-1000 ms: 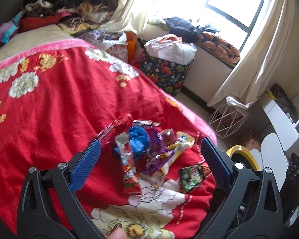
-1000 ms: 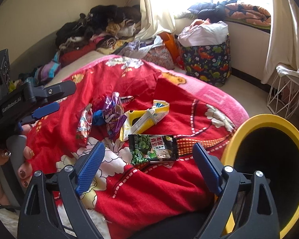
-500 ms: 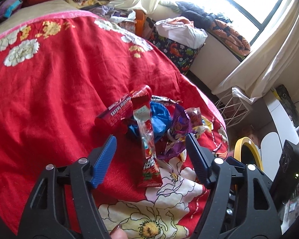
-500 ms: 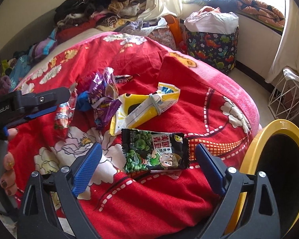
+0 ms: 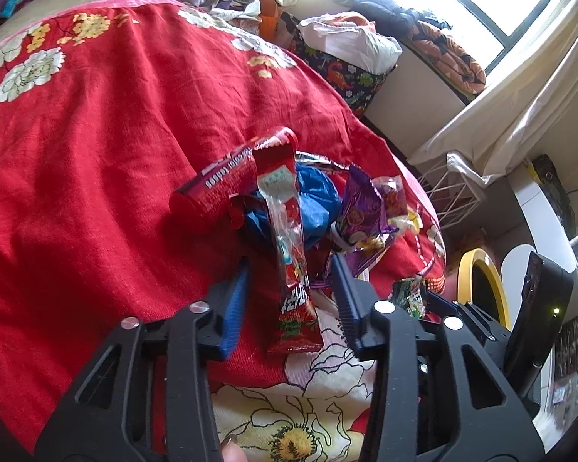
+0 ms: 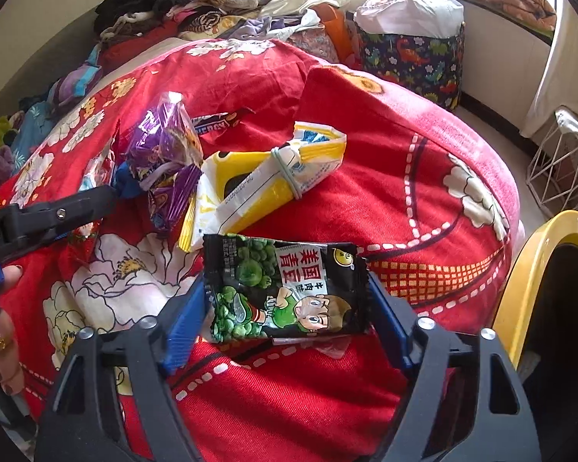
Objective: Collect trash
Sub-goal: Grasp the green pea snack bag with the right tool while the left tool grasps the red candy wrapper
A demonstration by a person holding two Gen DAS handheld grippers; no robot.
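Observation:
Snack wrappers lie heaped on a red floral bedcover [image 5: 96, 154]. My left gripper [image 5: 291, 263] straddles a long red strip wrapper [image 5: 294, 300]; its jaws are closing, and a gap still shows beside the left pad. A red tube wrapper [image 5: 219, 184], a blue wrapper [image 5: 316, 200] and a purple wrapper [image 5: 362, 215] lie just beyond. My right gripper [image 6: 285, 281] is closing around a flat black-and-green pea packet [image 6: 285, 292], pads at its edges without squeezing it. Behind it lies a yellow-and-white packet [image 6: 273, 181]. A yellow-rimmed bin [image 6: 528, 269] stands at the right.
The left gripper's arm [image 6: 50, 219] and a hand [image 6: 0, 331] reach in from the left of the right wrist view. A dinosaur-print basket [image 6: 412, 57] and a white wire basket [image 6: 558, 169] stand on the floor past the bed. Clothes [image 6: 196, 0] are piled at the back.
Both grippers have sunk closer to the bedcover. The left jaws have narrowed a lot around the red strip wrapper. The right jaws have narrowed around the pea packet.

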